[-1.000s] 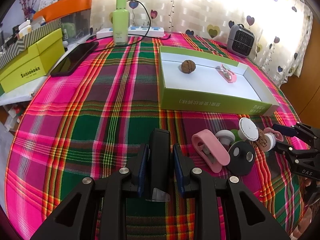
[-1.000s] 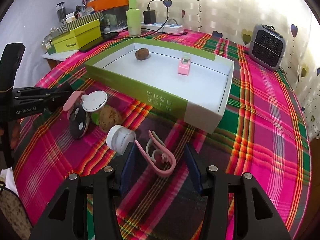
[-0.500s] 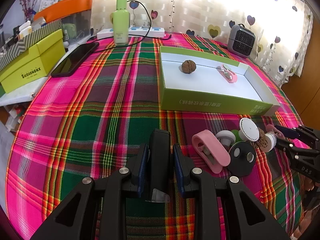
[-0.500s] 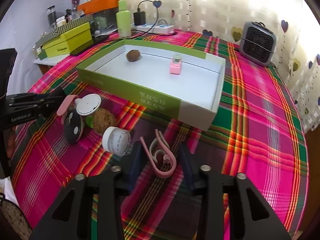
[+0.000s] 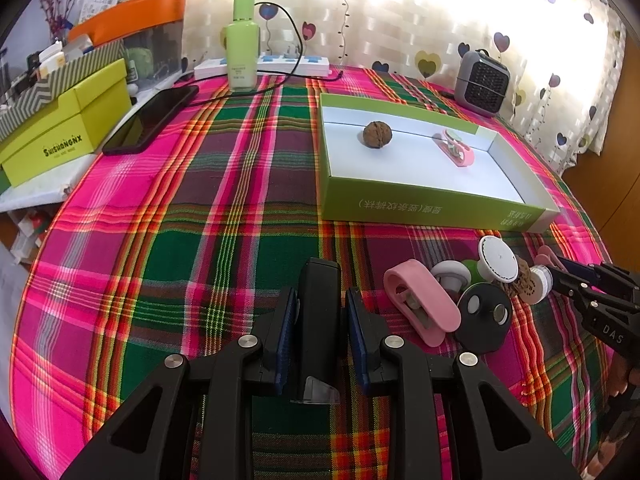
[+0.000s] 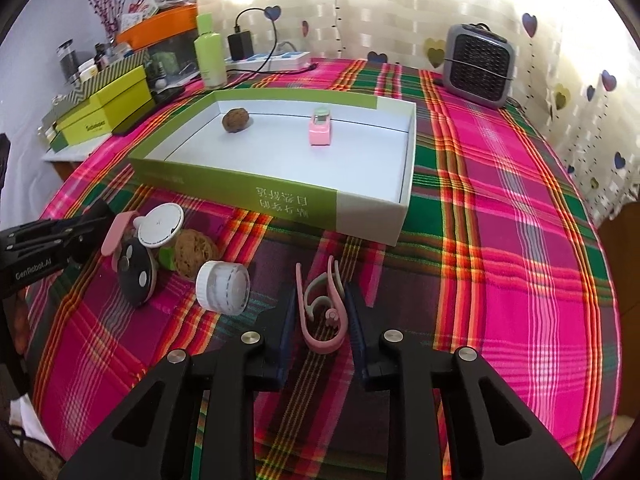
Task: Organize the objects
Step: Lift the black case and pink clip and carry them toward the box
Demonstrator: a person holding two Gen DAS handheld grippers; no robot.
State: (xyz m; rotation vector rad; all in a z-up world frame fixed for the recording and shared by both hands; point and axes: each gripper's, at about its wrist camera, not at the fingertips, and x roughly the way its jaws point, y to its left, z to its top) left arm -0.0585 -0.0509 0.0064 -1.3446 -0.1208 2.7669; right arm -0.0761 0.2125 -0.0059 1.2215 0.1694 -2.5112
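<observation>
My left gripper (image 5: 320, 308) is shut on a black rectangular block (image 5: 320, 312) just above the plaid cloth. My right gripper (image 6: 320, 308) is closing its jaws on a pink U-shaped clip (image 6: 320, 316) that lies on the cloth, and the pads touch the clip's two arms. Between the two grippers lies a pile: a pink clip (image 5: 420, 304), a black disc (image 5: 484, 316), a white round lid (image 5: 498, 258), a walnut (image 6: 194, 252) and a white jar (image 6: 223, 288). Behind the pile, the green box (image 6: 240, 188) holds a walnut (image 6: 236, 120) and a pink clip (image 6: 320, 130).
At the back stand a grey heater (image 6: 478, 66), a green bottle (image 5: 240, 56) and a white power strip (image 5: 280, 65). A black phone (image 5: 152, 120) and a yellow-green box (image 5: 60, 136) sit at the far left, by the table's edge.
The right jaws have closed in from wide apart onto the pink clip, and the right gripper has rolled a little. The left gripper and its black block have not moved.
</observation>
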